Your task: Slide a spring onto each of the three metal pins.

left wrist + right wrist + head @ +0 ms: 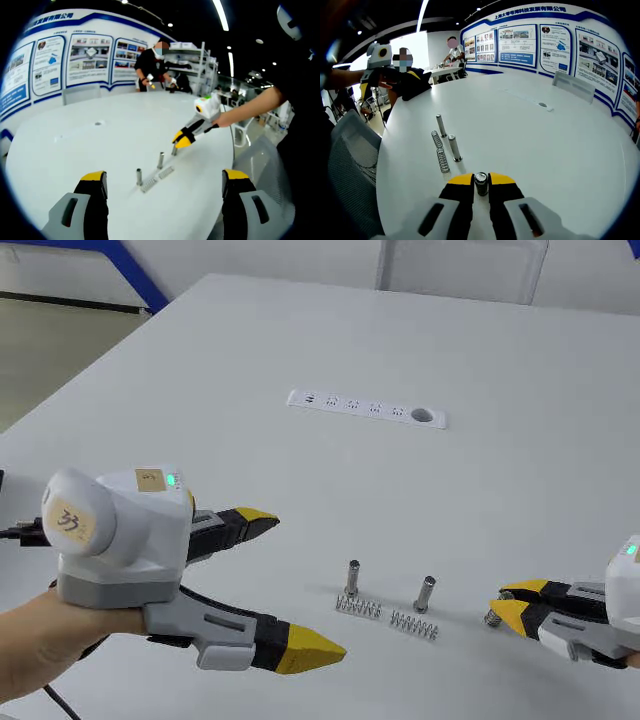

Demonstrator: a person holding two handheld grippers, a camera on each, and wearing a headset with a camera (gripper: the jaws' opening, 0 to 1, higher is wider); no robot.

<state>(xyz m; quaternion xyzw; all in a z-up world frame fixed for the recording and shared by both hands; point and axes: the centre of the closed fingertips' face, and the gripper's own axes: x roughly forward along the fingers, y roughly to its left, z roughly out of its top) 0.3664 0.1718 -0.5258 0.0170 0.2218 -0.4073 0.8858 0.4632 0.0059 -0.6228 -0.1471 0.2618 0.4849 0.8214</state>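
Table (500,500): left hand-held gripper (301,583) labelled "33"; right hand-held gripper (481,177) clamps pin (481,185).

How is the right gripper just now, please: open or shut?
Shut: the right gripper clamps a pin between its yellow tips.

The left gripper (292,582) and right gripper (515,602) have white-grey housings and yellow-tipped black jaws; the left bears a "33" sticker (70,521).

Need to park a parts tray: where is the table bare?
Bare: the table between the power strip and the two standing pins, and all beyond the strip. Crowded: the near edge, with the springs, the left gripper and the right gripper, shut on a third pin.
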